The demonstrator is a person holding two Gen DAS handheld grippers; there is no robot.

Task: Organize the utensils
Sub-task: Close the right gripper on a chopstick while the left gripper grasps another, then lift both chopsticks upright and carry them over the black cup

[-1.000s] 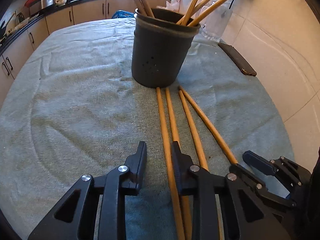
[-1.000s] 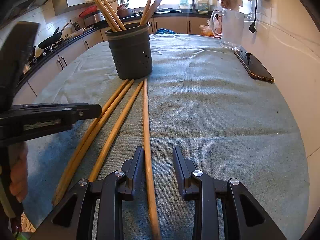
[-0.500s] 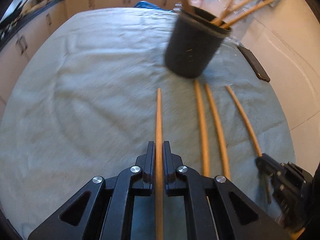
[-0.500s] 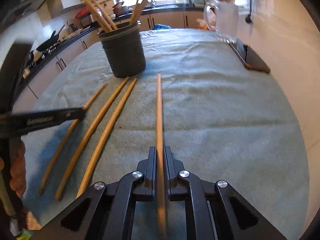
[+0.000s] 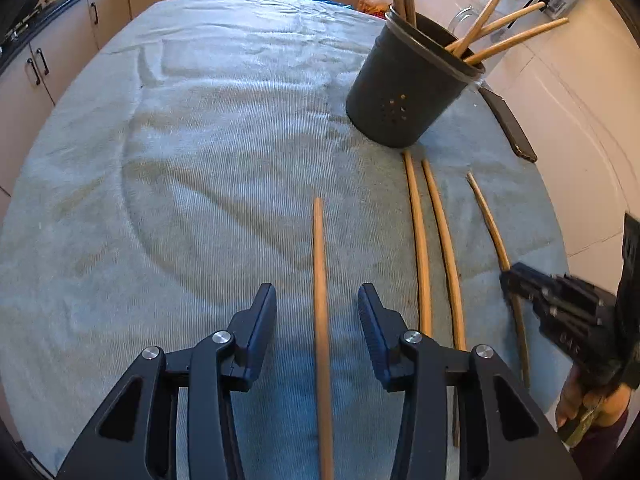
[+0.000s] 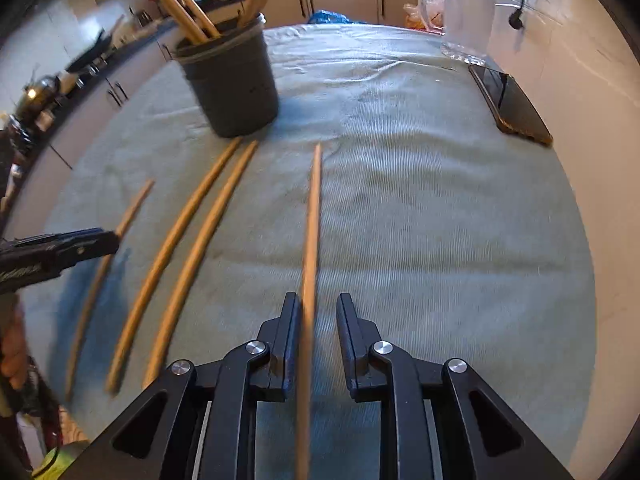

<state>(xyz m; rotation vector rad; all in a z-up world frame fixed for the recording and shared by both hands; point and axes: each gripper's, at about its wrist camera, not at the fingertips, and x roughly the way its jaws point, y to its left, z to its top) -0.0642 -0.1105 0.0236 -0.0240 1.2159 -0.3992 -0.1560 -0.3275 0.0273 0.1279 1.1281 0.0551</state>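
A dark grey utensil holder (image 5: 408,92) (image 6: 232,84) stands on the towel-covered table with several wooden chopsticks in it. Several loose chopsticks lie in front of it. My left gripper (image 5: 317,312) is open, its jaws astride the leftmost chopstick (image 5: 320,280), which lies on the towel. My right gripper (image 6: 318,320) is open, its jaws astride the rightmost chopstick (image 6: 312,232); the left pad is close to it. Two chopsticks (image 5: 434,240) (image 6: 188,248) lie between the two. Each gripper shows in the other's view, the right one (image 5: 560,312) and the left one (image 6: 52,256).
A pale green towel (image 5: 200,160) covers the table. A phone (image 6: 508,100) (image 5: 508,124) lies at the right edge by the tiled wall. A glass jug (image 6: 468,16) stands at the far right. Kitchen cabinets (image 5: 60,40) run along the left and back.
Both grippers shut on their chopsticks half a second ago and have now opened. The two outer chopsticks lie spread apart from the middle pair. The left view has shifted further left.
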